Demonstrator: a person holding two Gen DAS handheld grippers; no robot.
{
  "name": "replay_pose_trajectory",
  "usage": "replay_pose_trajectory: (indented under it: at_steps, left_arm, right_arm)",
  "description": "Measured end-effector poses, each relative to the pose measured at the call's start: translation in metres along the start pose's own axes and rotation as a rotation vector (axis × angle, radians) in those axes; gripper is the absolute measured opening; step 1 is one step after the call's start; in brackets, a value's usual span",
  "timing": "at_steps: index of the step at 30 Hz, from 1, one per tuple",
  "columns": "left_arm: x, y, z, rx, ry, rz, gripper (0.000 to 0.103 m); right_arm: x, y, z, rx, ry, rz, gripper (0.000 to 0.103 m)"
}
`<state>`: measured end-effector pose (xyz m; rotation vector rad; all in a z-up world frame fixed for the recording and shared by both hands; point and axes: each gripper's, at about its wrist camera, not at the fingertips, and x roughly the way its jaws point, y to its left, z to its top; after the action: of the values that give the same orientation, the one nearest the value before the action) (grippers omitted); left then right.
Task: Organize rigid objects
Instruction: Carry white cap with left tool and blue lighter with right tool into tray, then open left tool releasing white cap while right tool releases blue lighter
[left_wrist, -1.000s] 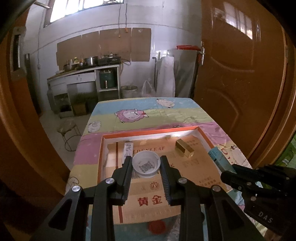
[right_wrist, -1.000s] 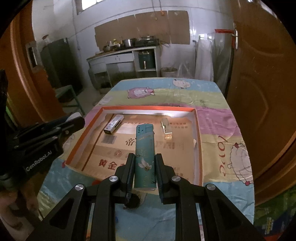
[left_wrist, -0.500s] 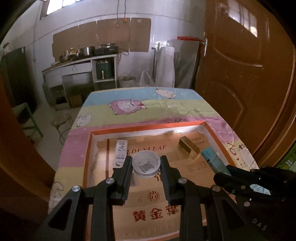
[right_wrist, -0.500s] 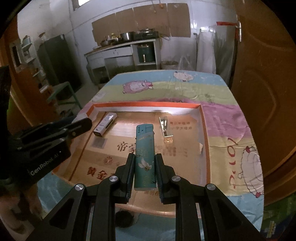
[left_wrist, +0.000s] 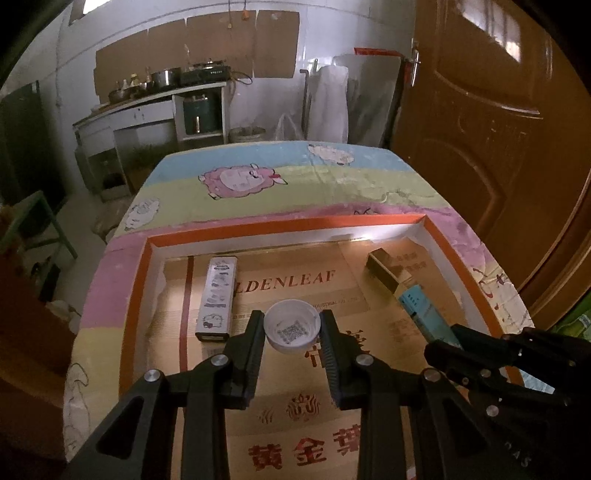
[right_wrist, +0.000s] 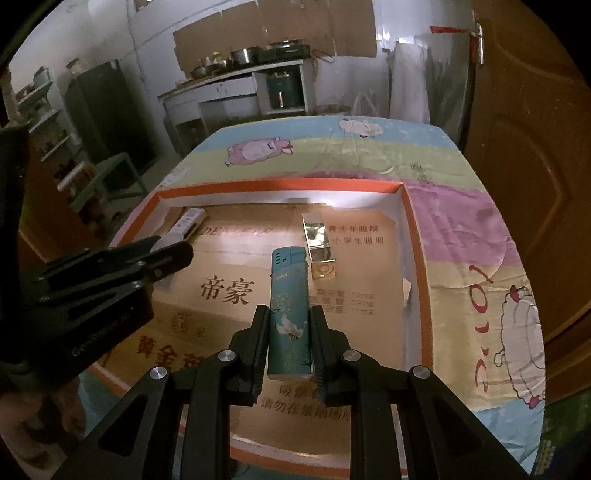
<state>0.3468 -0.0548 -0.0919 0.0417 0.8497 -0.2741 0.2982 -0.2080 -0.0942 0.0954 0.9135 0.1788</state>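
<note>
Four small things by my count, plus one orange-rimmed tray (left_wrist: 142, 291) on the desk (left_wrist: 280, 192): one silver patterned lighter (left_wrist: 217, 299) lying flat at the tray's left, one white bottle cap (left_wrist: 292, 326) pinched in my left hand-held gripper (left_wrist: 291, 328), one gold box (right_wrist: 318, 247) lying right of centre, and one teal lighter (right_wrist: 289, 314) clamped lengthwise in my right hand-held gripper (right_wrist: 288, 345), jaws nearly closed. Since a second ago both hand-held grippers have come forward and down over the tray's cardboard lining, grips unchanged.
</note>
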Motion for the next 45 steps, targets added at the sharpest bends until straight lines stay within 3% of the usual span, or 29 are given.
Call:
replay_pose_trajectory:
  at_steps: [16,42,45]
  left_arm:
    - [0.033,-0.002,0.0,0.027,0.097,-0.009,0.03]
    - [0.019,0.007,-0.004,-0.008,0.05,-0.058,0.031]
    - [0.013,0.007,-0.005,-0.002,0.04,-0.054,0.039]
  right_arm:
    - [0.024,-0.003,0.001,-0.012,0.039,-0.007,0.023]
    - [0.02,-0.001,-0.006,-0.021,0.022,0.01,0.025]
    - [0.016,-0.001,-0.007,-0.019,0.011,0.011,0.028]
